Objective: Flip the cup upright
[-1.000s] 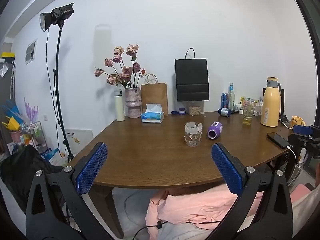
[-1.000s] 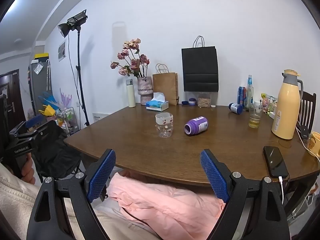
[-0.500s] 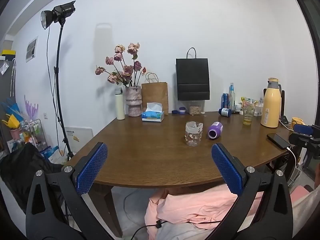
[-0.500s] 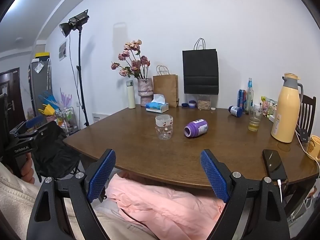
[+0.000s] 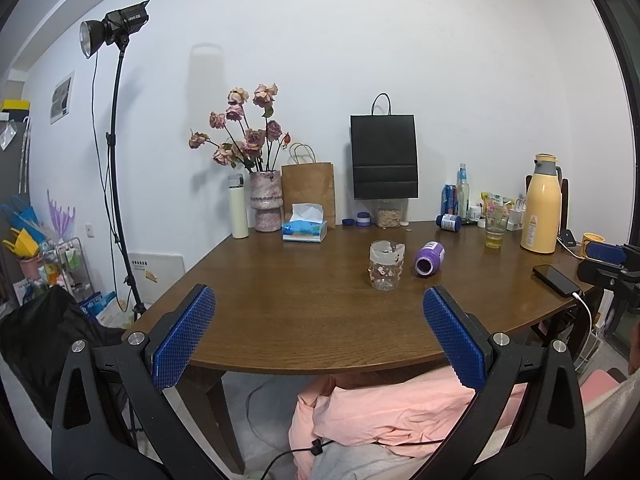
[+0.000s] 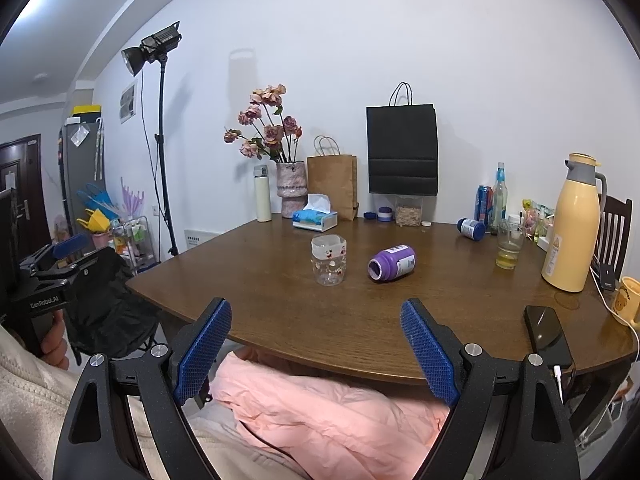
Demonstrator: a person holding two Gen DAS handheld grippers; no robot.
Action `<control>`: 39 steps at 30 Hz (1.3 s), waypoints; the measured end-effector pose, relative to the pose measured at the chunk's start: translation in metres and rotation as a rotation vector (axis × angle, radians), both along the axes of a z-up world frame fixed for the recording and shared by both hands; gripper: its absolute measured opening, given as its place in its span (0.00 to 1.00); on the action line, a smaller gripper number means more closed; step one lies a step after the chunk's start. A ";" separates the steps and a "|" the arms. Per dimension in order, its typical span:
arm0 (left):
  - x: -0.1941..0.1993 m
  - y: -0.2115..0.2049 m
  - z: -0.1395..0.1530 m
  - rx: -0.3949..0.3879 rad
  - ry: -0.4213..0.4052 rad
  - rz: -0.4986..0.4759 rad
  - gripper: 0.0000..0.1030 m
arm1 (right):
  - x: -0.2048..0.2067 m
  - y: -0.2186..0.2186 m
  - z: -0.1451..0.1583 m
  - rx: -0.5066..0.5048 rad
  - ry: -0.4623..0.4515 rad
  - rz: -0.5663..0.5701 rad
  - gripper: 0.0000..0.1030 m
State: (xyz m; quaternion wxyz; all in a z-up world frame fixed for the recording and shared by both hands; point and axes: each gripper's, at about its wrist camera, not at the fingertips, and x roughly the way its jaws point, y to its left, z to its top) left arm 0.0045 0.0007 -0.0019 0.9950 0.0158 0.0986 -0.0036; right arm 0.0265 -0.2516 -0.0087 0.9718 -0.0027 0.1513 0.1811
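A clear plastic cup with a white band and small cartoon prints (image 5: 386,265) stands on the brown wooden table (image 5: 304,312), its wide white-banded end up; it also shows in the right wrist view (image 6: 329,259). A purple cup (image 5: 429,258) lies on its side just right of it, its open mouth facing me (image 6: 391,263). My left gripper (image 5: 318,326) is open and empty, held before the table's near edge. My right gripper (image 6: 316,336) is open and empty, also short of the near edge.
A black phone (image 6: 547,335) on a cable lies at the table's right front. A yellow thermos (image 6: 573,224), a glass of yellow liquid (image 6: 509,245), bottles, a tissue box (image 5: 304,229), a flower vase (image 5: 265,205) and paper bags stand along the back. A light stand (image 5: 114,152) is left.
Both views have shifted slightly; the table objects sit a little lower in the frames. Nothing on the table has moved and both grippers stay open.
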 end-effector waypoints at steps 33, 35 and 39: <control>-0.001 0.000 0.000 0.002 -0.002 0.002 1.00 | -0.001 -0.001 0.003 -0.002 -0.006 -0.001 0.88; -0.001 0.000 0.000 0.001 -0.001 0.001 1.00 | -0.001 -0.001 0.003 -0.002 -0.006 0.000 0.88; -0.001 0.000 0.000 0.002 -0.002 0.002 1.00 | -0.001 -0.001 0.002 -0.002 -0.006 0.000 0.88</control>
